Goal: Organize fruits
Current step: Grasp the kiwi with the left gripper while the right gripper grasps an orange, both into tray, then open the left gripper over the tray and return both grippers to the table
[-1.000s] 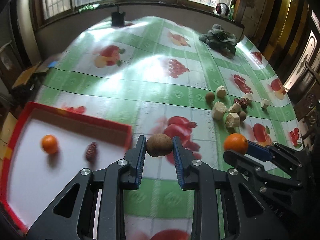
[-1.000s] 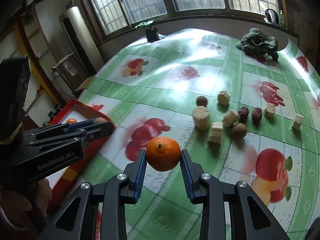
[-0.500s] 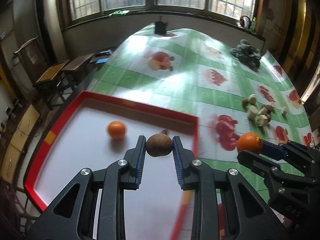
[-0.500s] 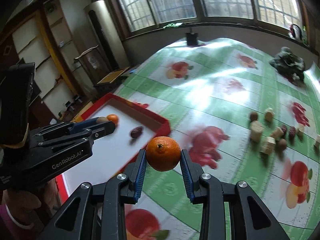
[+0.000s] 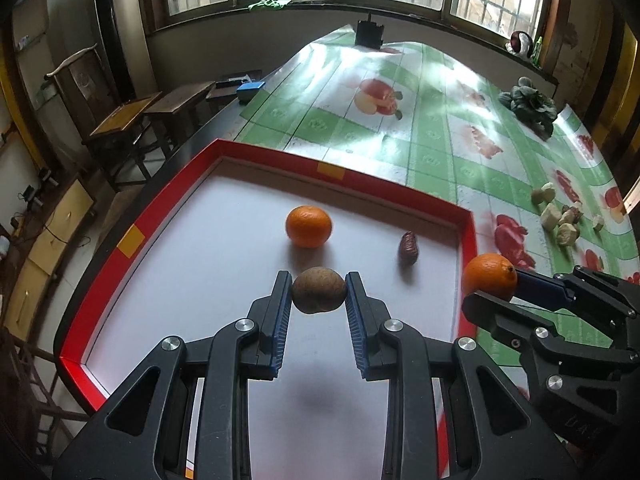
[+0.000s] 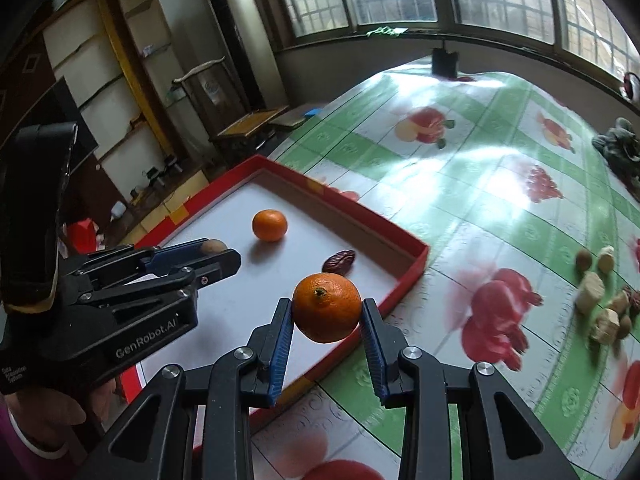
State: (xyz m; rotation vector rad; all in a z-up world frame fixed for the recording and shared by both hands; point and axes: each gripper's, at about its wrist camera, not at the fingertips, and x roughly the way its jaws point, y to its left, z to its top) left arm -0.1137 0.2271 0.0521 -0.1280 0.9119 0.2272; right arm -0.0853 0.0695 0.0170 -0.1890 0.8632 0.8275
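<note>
Green fruit-print tablecloth (image 5: 436,148) stretches beyond my left claw (image 5: 319,294), which grips a brown fruit (image 5: 319,290) above the red tray (image 5: 352,182); releasing high could roll it into the loose orange (image 5: 308,226) ahead. From my right claw (image 6: 327,314), clamped on an orange (image 6: 327,307), the tray wall (image 6: 376,222) sits just beneath; a low carry could clip it.

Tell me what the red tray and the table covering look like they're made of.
Red tray: probably cardboard, like a shallow box lid; thin straight walls, sharp folded corners, matte white floor, red rim with yellow patches.
Table covering: likely plastic or vinyl sheet; it is glossy, throws back window glare, and carries printed fruit in green checks.
</note>
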